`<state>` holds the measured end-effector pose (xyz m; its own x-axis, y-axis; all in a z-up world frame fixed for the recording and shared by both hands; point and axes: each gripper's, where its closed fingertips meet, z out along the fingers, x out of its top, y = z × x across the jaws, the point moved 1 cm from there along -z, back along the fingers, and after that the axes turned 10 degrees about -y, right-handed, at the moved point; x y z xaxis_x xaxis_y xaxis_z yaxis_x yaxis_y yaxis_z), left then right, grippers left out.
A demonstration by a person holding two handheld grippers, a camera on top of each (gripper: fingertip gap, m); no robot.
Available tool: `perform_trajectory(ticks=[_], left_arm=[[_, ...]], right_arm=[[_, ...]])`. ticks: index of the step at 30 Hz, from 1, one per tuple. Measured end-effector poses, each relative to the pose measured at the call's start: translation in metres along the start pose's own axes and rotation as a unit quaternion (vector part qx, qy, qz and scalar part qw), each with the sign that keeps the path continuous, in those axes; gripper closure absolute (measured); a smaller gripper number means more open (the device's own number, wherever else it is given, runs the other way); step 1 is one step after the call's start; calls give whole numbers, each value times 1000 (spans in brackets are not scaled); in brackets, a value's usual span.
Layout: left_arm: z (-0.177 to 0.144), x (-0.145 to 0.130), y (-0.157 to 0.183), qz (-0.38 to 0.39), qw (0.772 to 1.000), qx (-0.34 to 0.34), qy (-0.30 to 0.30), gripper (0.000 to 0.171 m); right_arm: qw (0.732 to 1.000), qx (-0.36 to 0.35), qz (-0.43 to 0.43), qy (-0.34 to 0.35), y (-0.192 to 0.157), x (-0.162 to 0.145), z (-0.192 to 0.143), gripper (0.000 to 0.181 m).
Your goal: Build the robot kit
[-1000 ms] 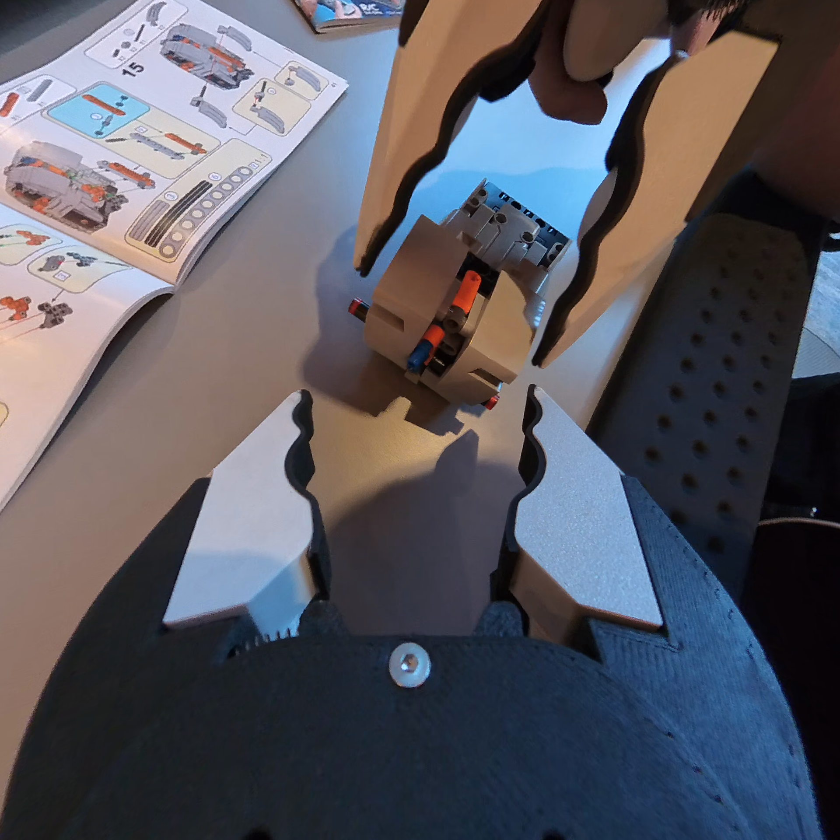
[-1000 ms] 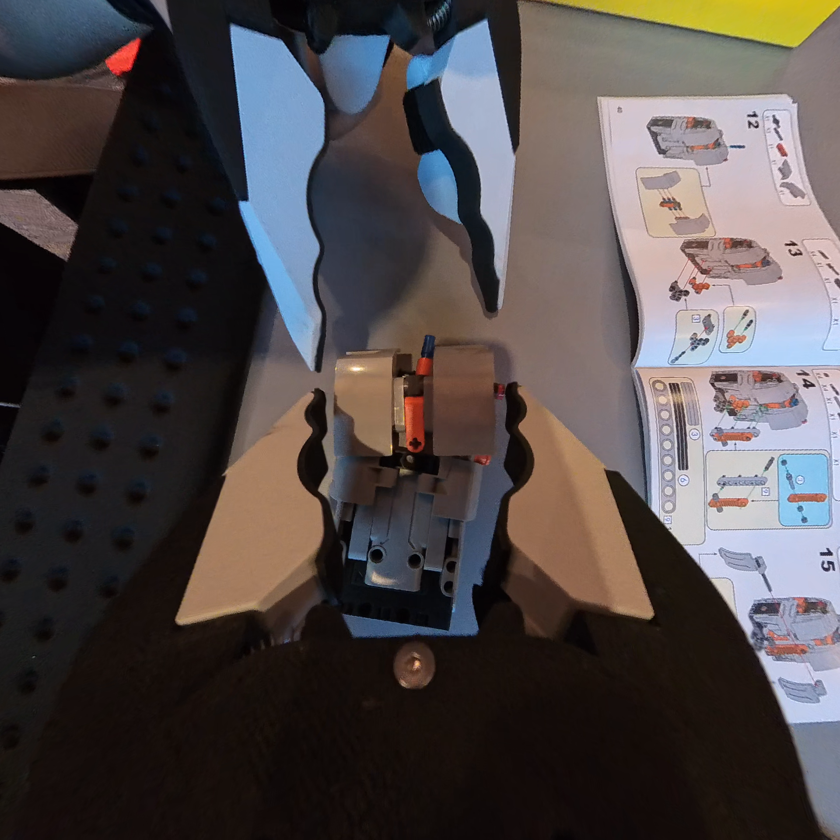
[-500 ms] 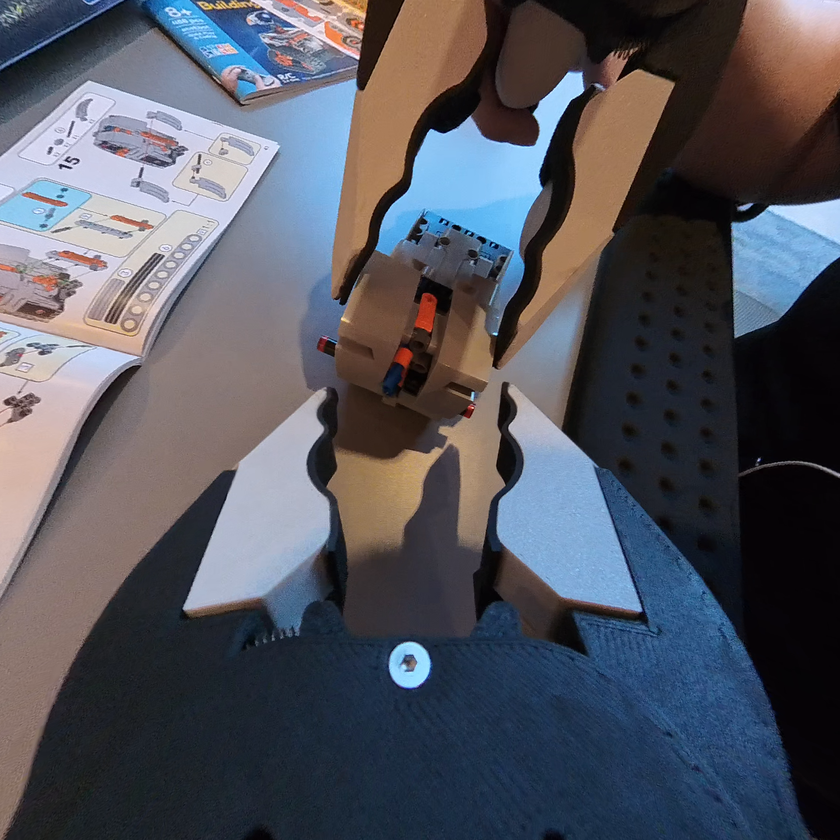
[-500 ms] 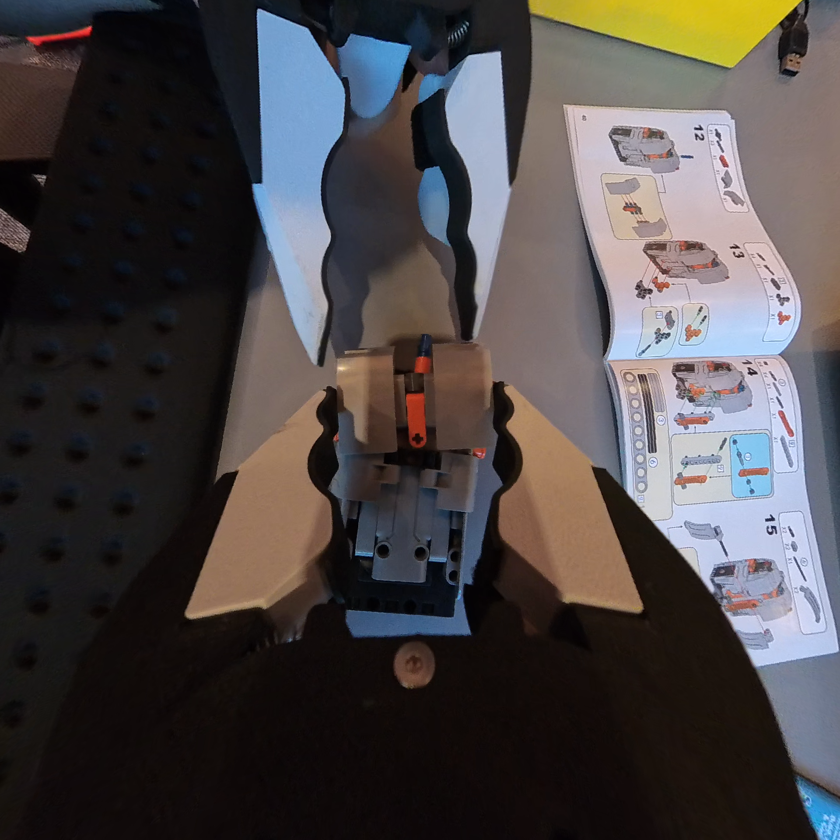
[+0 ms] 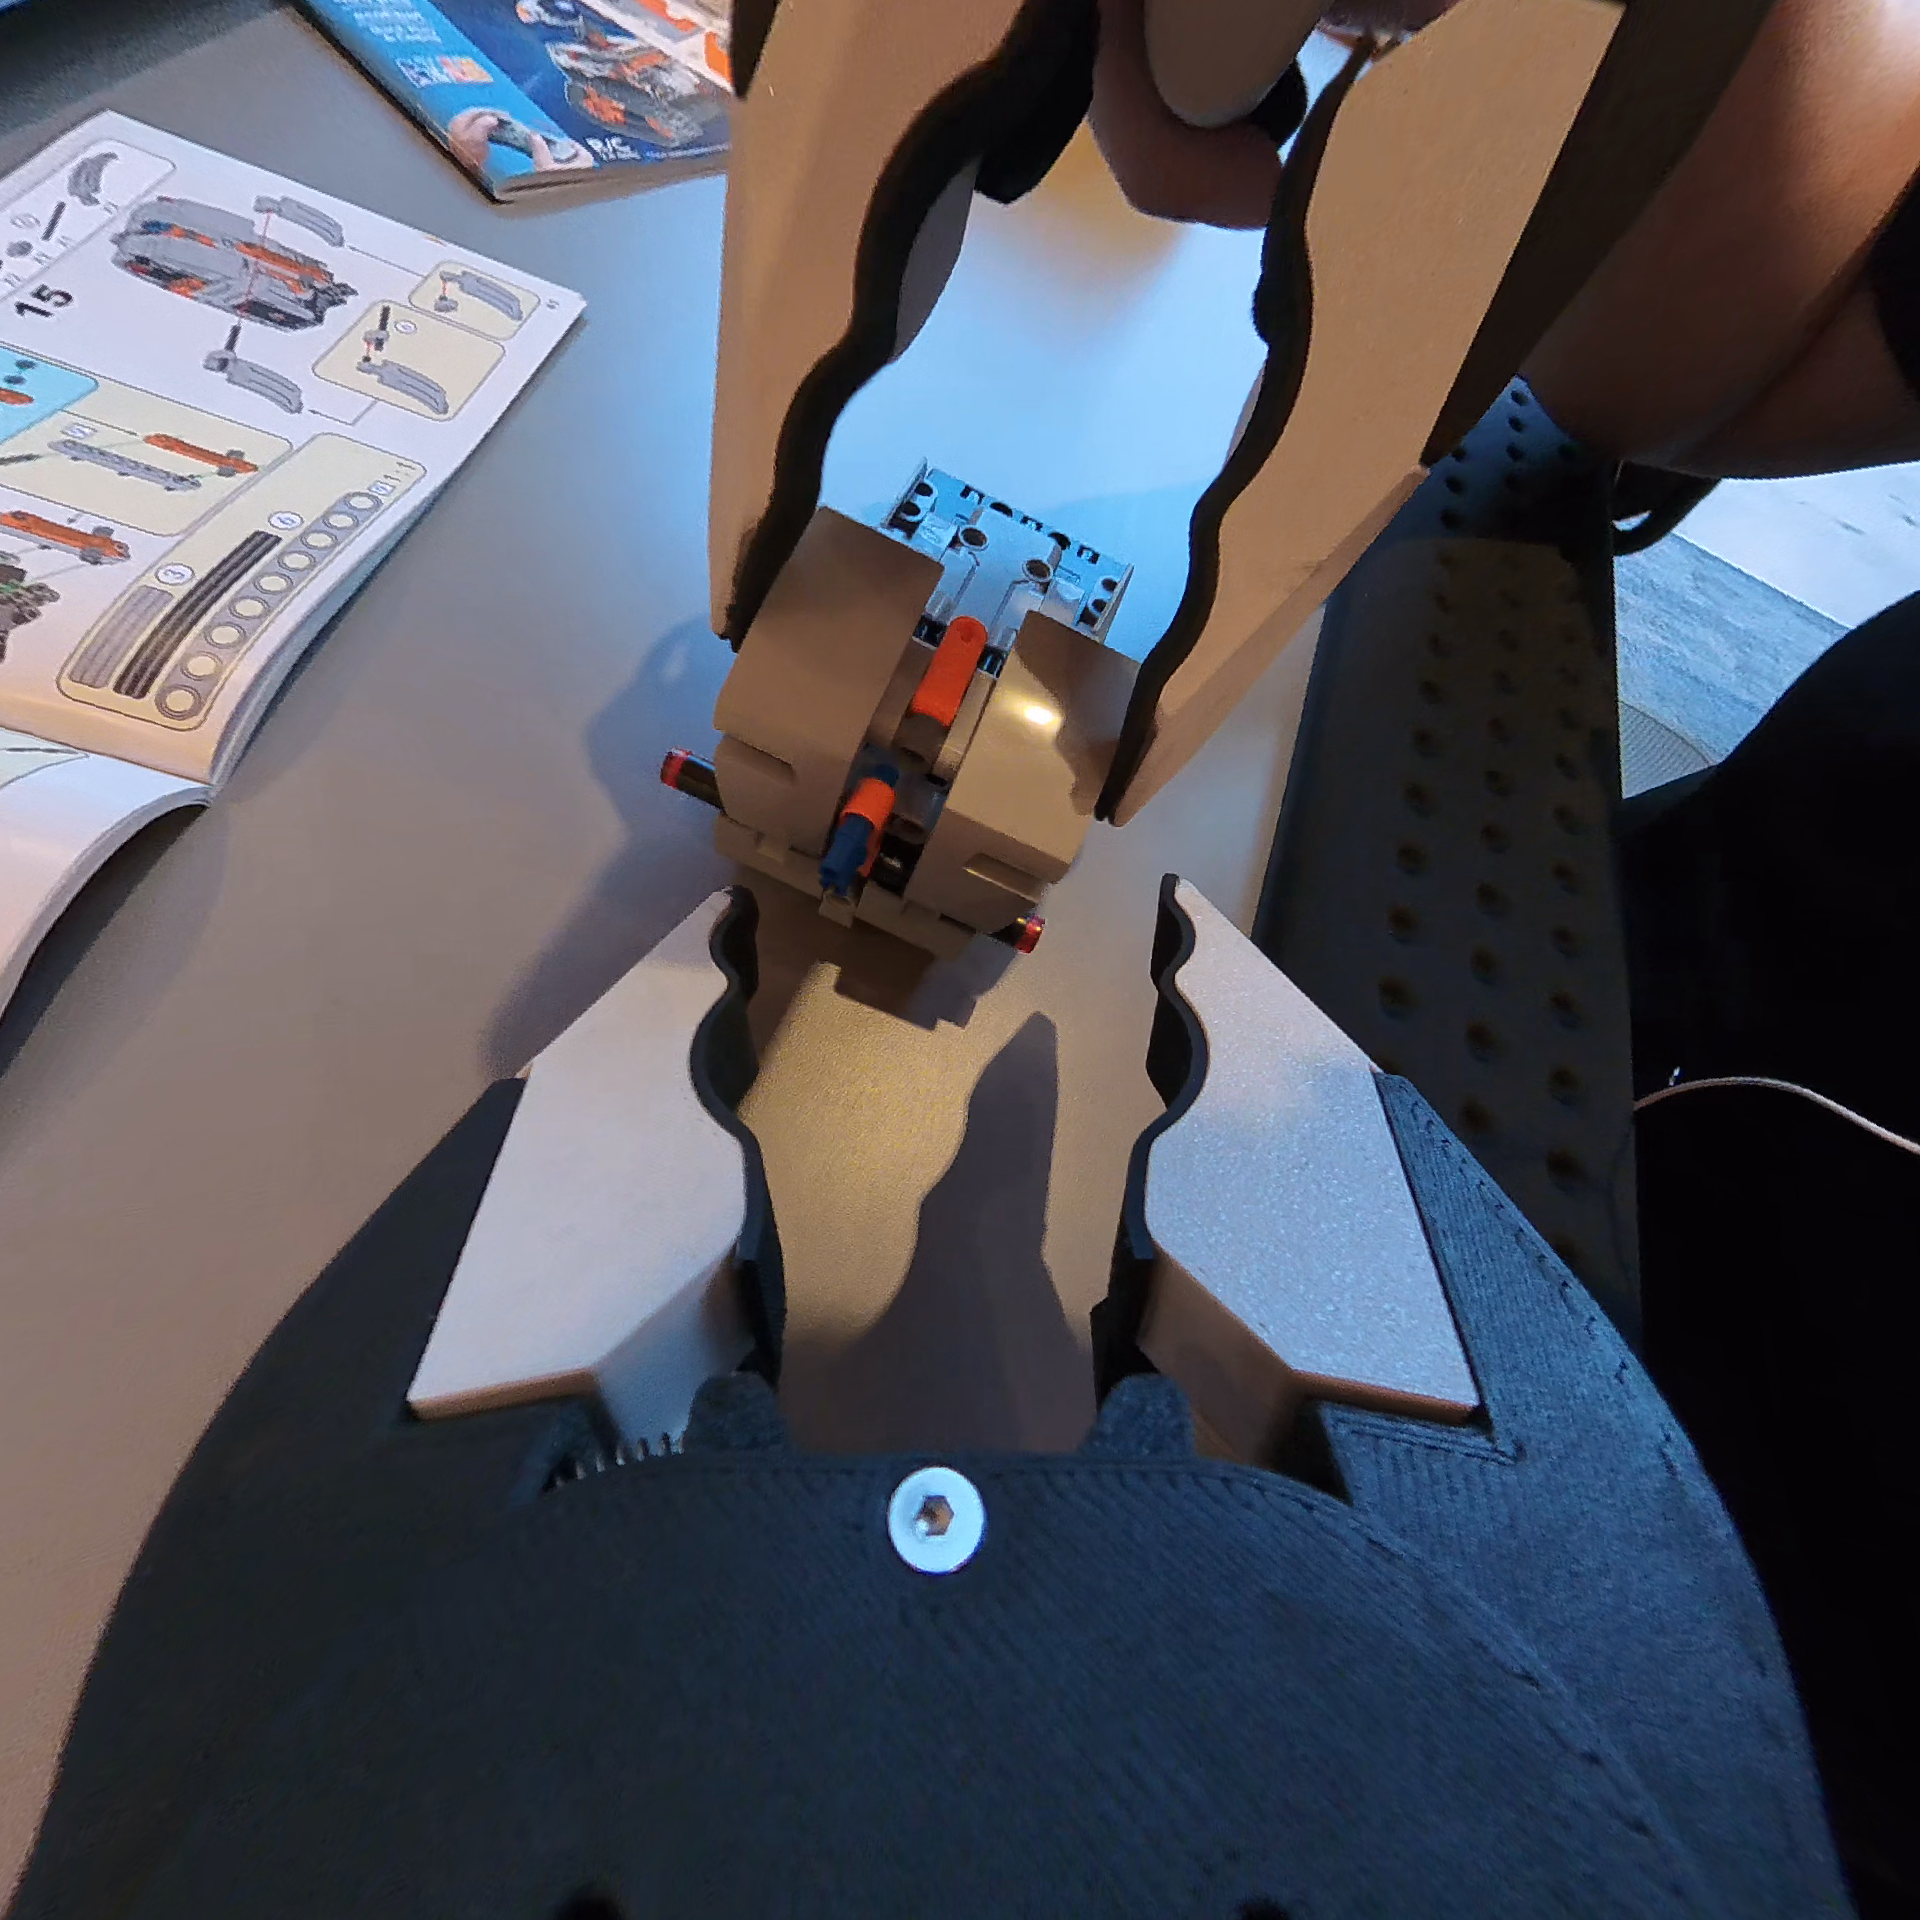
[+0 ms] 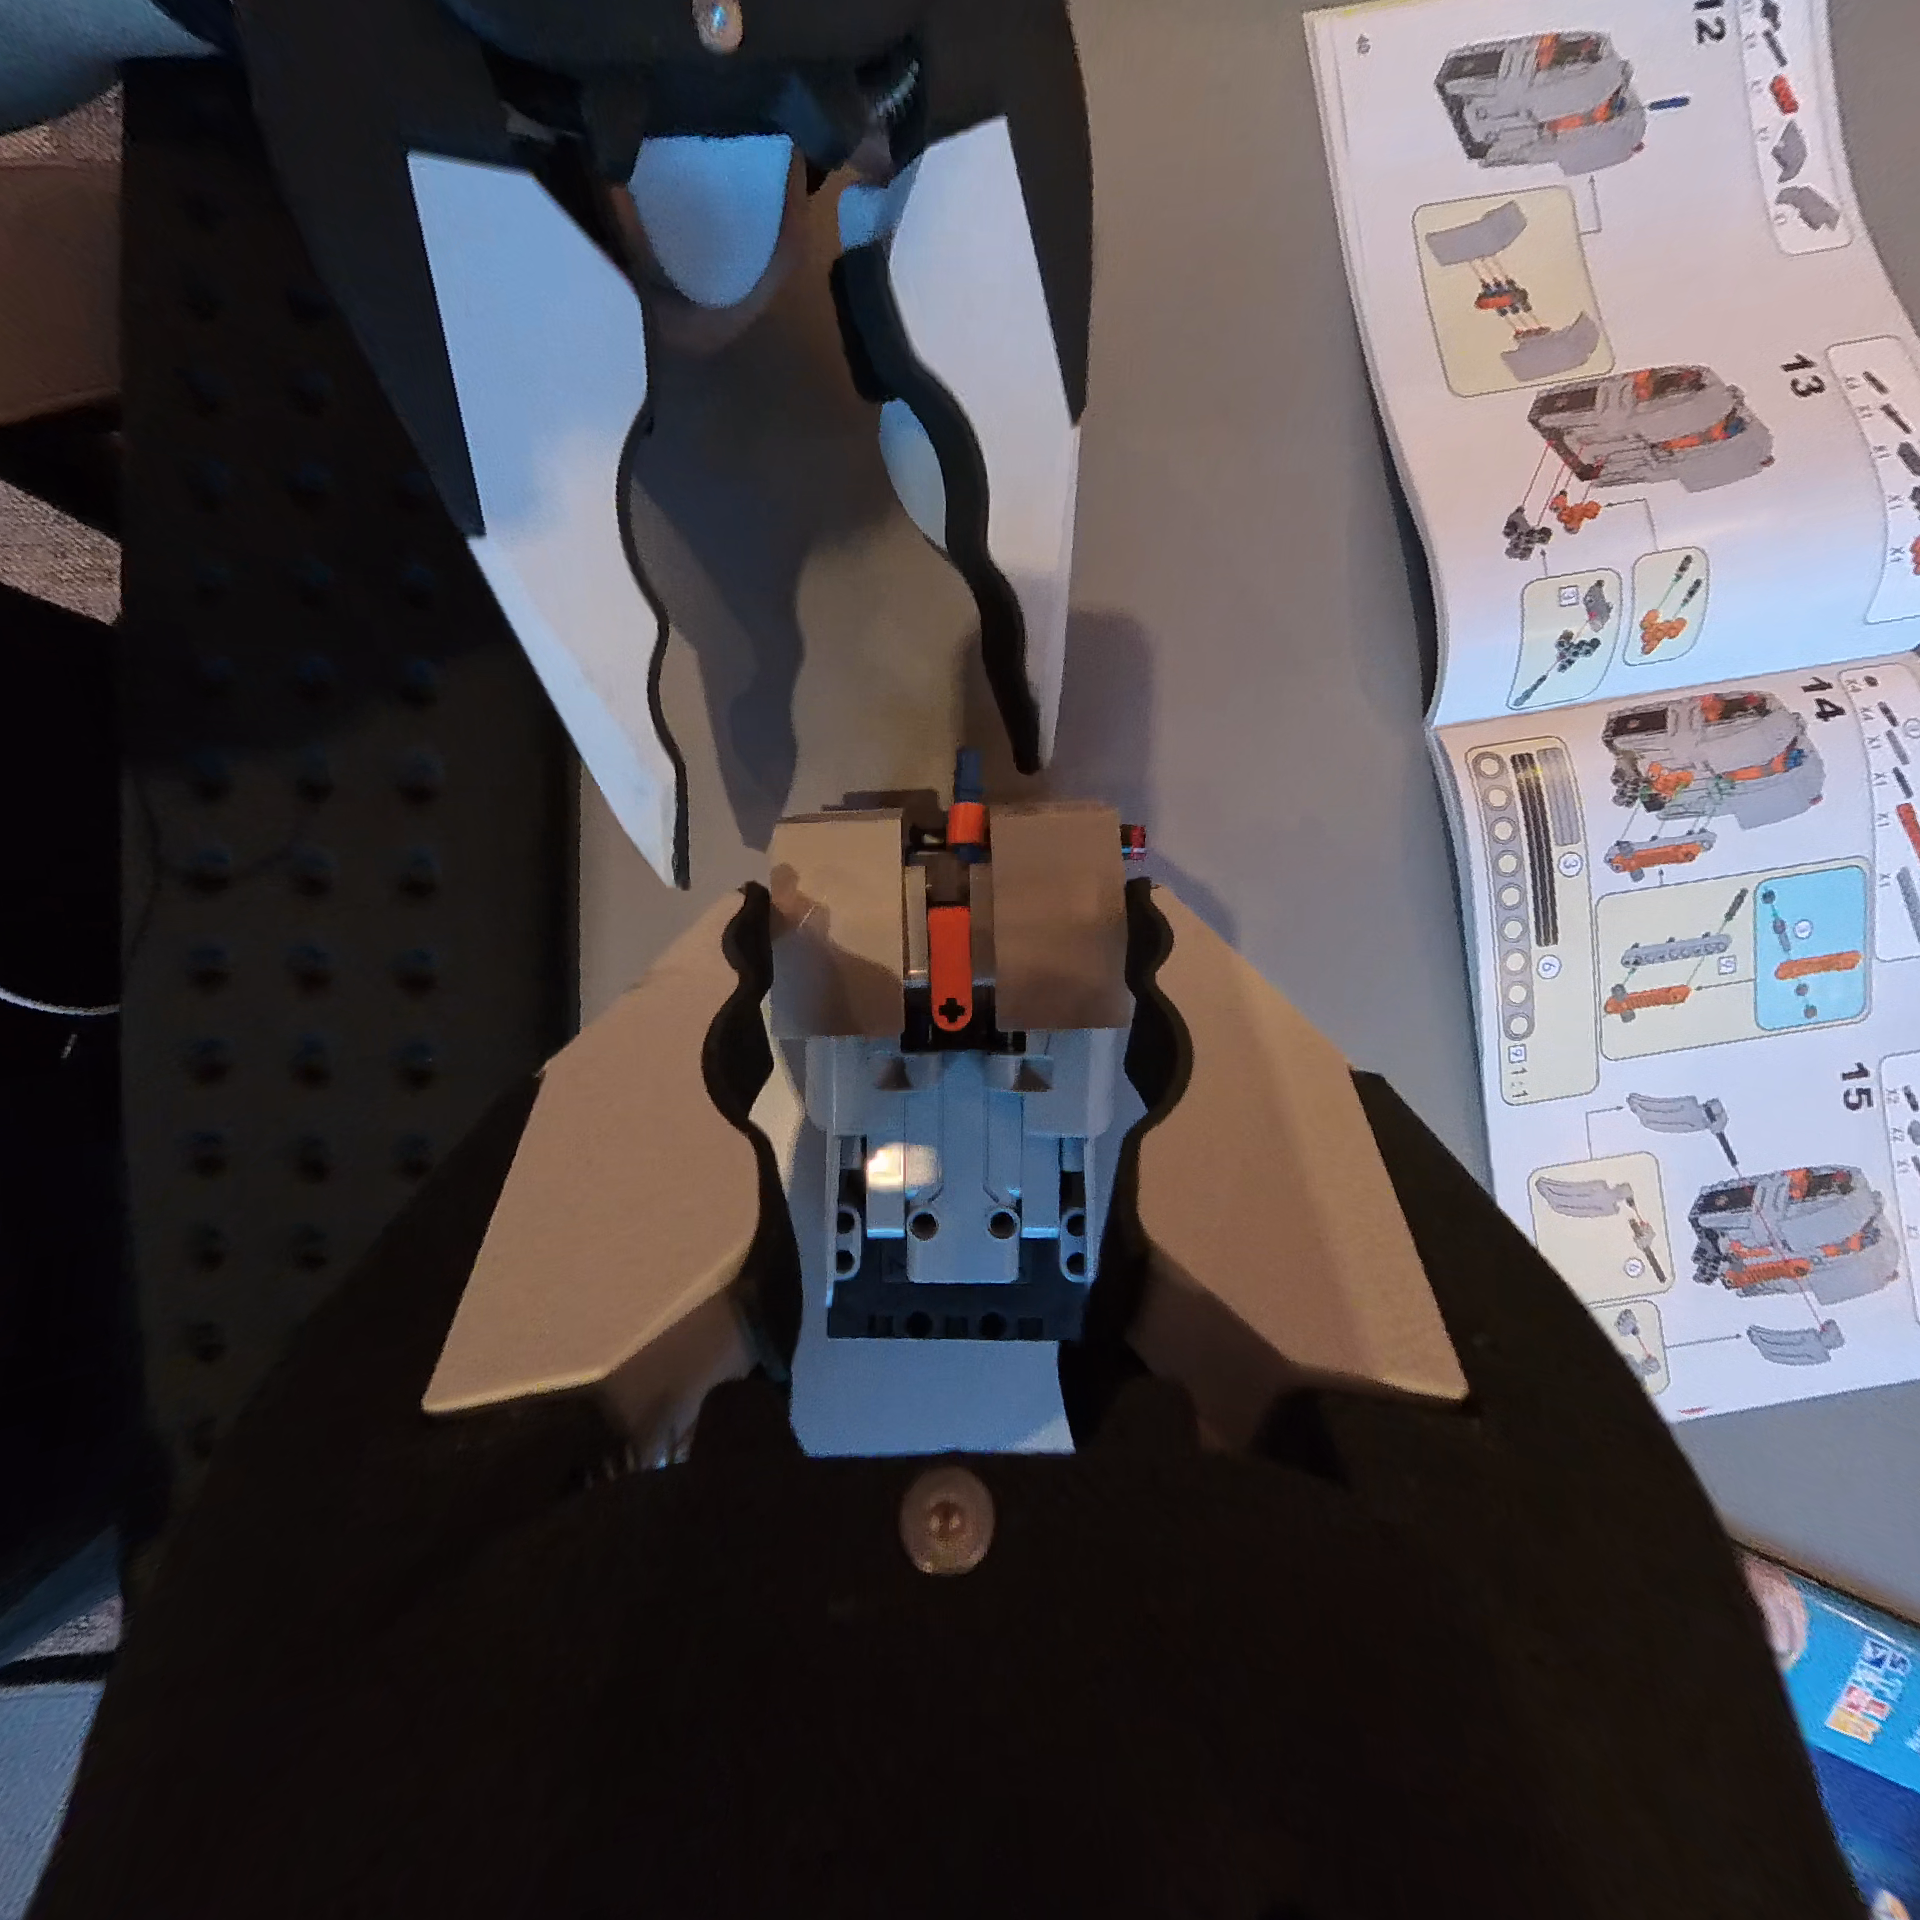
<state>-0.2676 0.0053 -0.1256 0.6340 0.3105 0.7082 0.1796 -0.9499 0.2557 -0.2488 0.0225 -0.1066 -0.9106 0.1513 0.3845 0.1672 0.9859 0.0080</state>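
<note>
A grey brick-built model [image 5: 914, 727] with orange and blue pins lies on the grey table [image 5: 416, 935]. My right gripper [image 6: 945, 904] is shut on it: its two fingers press the model's [image 6: 945, 1039] sides, the orange-pin end pointing away. In the left wrist view the right gripper [image 5: 920, 717] comes in from the top, clamping the model. My left gripper [image 5: 951, 904] is open and empty, its tips just short of the model's pin end. In the right wrist view the left gripper [image 6: 852, 816] faces mine, tips almost at the model.
An open instruction booklet [image 5: 260, 416] lies to the left gripper's left, also in the right wrist view [image 6: 1662, 727]. A blue leaflet [image 5: 582, 94] lies beyond it. A black studded mat [image 5: 1455, 831] runs along the other side, also in the right wrist view [image 6: 312, 727]. My left and right fingertips are right by each other.
My right gripper's fingers have closed from a loose straddle onto the model's sides. My left gripper has moved closer to the model's pin end and stayed open.
</note>
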Motion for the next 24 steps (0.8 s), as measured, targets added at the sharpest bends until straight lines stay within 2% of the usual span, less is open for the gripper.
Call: perform_trajectory(ticks=[9, 16, 19, 24], left_arm=[[-1, 1, 3, -1, 1000, -13, 5, 109], [-24, 4, -13, 61, 998, 13, 15, 147], [-21, 5, -23, 101, 994, 45, -5, 151], [-11, 11, -17, 117, 993, -15, -9, 159]], right_arm=[[1000, 2, 17, -25, 2, -1, 1, 114], [1000, -2, -9, -16, 4, 0, 1, 114], [1000, -10, -15, -7, 6, -1, 0, 114], [1000, -18, -12, 1, 6, -2, -1, 114]])
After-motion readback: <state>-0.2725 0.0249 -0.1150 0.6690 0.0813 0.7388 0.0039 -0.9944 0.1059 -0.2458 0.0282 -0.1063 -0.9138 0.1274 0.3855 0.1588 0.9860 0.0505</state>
